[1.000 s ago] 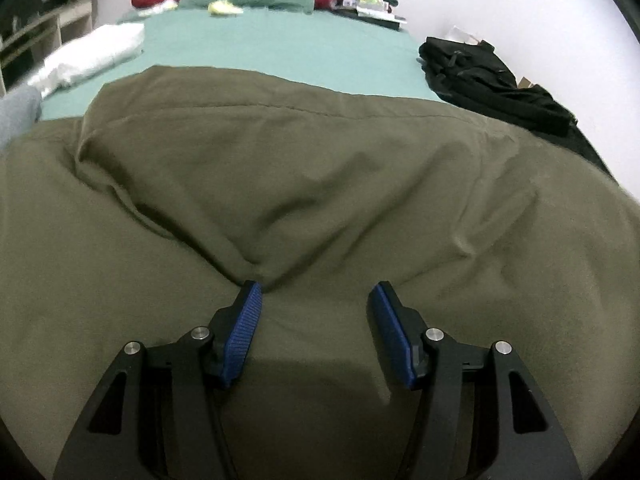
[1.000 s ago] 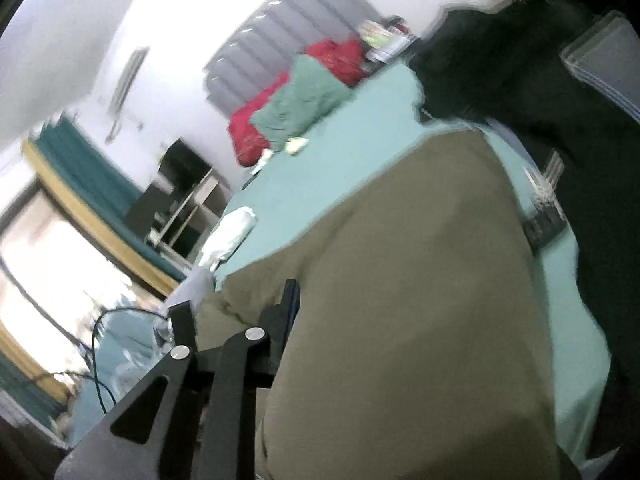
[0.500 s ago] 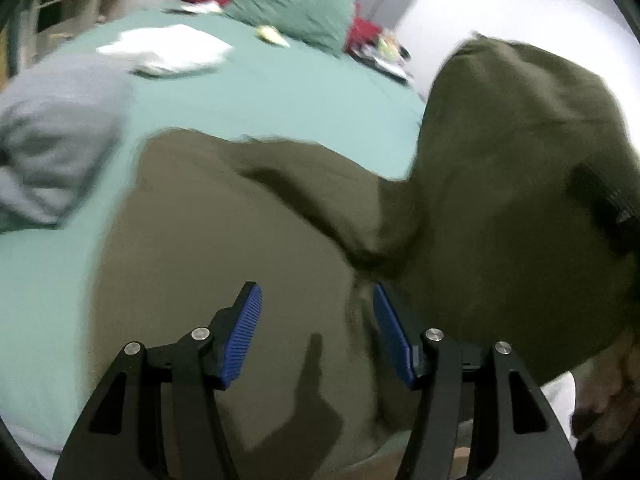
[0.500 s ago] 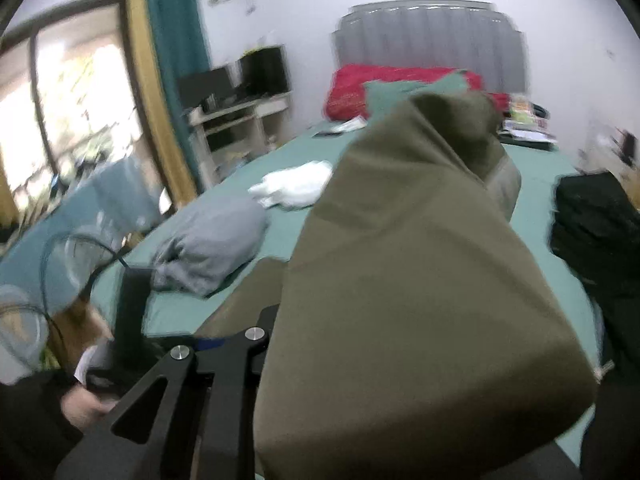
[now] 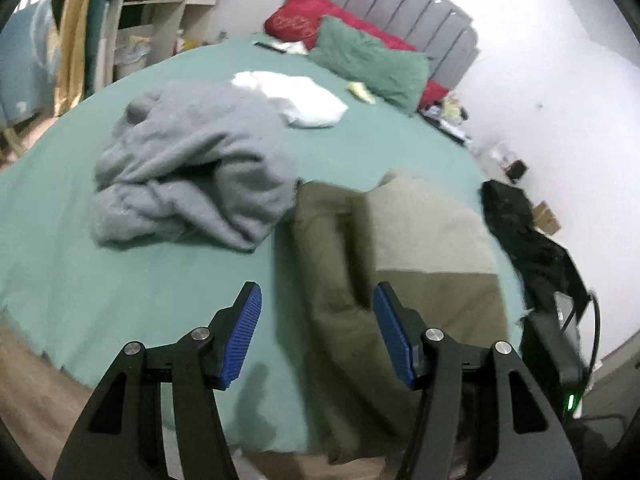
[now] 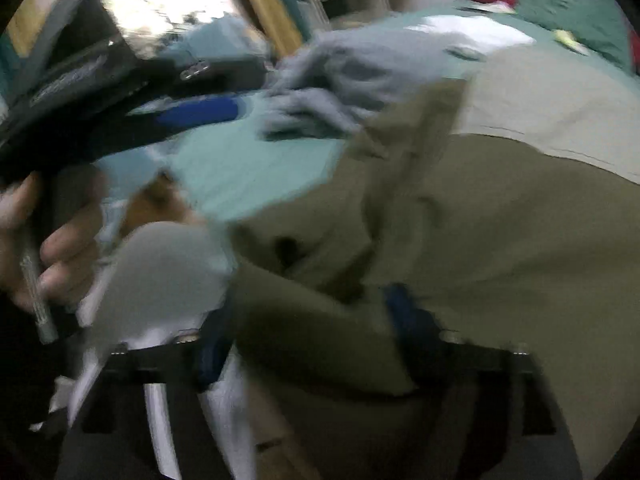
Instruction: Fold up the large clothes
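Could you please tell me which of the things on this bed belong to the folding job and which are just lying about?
Part of the job:
olive-green cloth garment
left gripper, open
right gripper, jaws apart around the olive fabric

Lying about:
crumpled grey garment
white cloth
green pillow
red pillow
black clothing

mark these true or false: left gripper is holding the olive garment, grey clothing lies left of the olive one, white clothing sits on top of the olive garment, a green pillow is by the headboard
1. The left gripper holds the olive garment. False: its fingers are apart, gripping nothing.
2. The grey clothing lies left of the olive garment. True.
3. The white clothing sits on the olive garment. False: it lies on the bed sheet, beyond the grey clothing.
4. A green pillow lies near the headboard. True.
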A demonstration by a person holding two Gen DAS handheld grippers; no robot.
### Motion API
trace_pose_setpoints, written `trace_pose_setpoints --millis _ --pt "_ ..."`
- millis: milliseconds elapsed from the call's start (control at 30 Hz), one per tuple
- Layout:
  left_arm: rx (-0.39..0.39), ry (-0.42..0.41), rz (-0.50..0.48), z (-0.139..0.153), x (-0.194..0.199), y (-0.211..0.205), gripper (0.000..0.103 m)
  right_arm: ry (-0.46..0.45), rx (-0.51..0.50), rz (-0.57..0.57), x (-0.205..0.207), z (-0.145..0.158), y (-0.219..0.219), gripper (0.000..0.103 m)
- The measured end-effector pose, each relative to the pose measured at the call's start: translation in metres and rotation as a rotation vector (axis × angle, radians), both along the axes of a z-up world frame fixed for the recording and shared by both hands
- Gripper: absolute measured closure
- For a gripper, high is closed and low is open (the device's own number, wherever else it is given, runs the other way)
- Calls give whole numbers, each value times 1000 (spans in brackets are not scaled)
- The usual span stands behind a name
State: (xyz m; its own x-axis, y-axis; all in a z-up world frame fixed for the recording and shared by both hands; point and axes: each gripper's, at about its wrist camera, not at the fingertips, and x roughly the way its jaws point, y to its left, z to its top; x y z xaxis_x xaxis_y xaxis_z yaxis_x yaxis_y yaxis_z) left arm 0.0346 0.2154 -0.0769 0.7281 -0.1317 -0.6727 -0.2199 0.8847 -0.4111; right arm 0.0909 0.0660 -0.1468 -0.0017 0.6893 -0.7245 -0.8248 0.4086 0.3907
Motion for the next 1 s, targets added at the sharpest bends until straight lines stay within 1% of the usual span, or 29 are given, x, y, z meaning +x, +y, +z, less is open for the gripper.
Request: trace_pose_setpoints --millis 67,100,133,200,267,333,400,433,467,500,533,567,600,633,667,700,767,833,867,933,967,1000 --pt "-28 -15 -54 4 9 -6 41 -42 19 22 -9 10 -9 16" --pt "-50 -5 -103 4 20 -15 41 -58 14 15 -12 15 -15 16" --pt "-56 7 -129 3 32 -23 42 -82 7 -2 -14 22 -24 16" --pt "-67 25 -170 0 47 -42 42 -157 -3 -43 -17 41 -47 16" --pt "-67 77 -215 -13 61 -59 42 -200 34 -90 -19 63 -81 16" --pt "-50 147 -262 -29 70 -75 41 -211 79 -144 -14 76 -118 15" --pt "-9 219 -341 -51 74 -95 42 -233 85 -244 -2 75 -158 12" --pt "18 254 -374 -62 74 -103 42 -230 74 -318 10 66 -182 11" --pt "39 274 -393 -70 73 -108 42 -192 65 -376 22 55 -197 11" --pt "78 278 -399 -78 71 -112 42 -132 68 -429 34 42 -211 11" --pt "102 266 -403 -82 67 -113 54 -60 87 -477 47 27 -225 11" --pt "119 257 -407 -82 64 -114 85 16 128 -512 57 11 -236 11" --pt "151 256 -388 -81 61 -111 92 80 173 -537 65 -5 -243 11" --pt "140 241 -376 -78 57 -107 99 122 194 -558 71 -18 -245 11" --pt "134 219 -361 -72 52 -104 100 184 230 -564 76 -34 -243 11" --pt "145 190 -334 -63 45 -100 100 236 263 -559 80 -44 -241 11" --pt "173 148 -274 -48 33 -91 101 359 328 -543 87 -72 -223 11" --pt "163 125 -223 -37 22 -80 101 423 386 -538 89 -86 -213 11" --pt "153 125 -212 -34 18 -77 101 447 408 -532 88 -91 -205 11" --pt "138 149 -190 -37 14 -69 101 432 412 -522 84 -92 -193 11" --pt "141 176 -186 -43 19 -68 101 431 410 -516 81 -92 -183 12" --pt "140 213 -183 -53 21 -68 101 424 401 -514 74 -88 -188 18"
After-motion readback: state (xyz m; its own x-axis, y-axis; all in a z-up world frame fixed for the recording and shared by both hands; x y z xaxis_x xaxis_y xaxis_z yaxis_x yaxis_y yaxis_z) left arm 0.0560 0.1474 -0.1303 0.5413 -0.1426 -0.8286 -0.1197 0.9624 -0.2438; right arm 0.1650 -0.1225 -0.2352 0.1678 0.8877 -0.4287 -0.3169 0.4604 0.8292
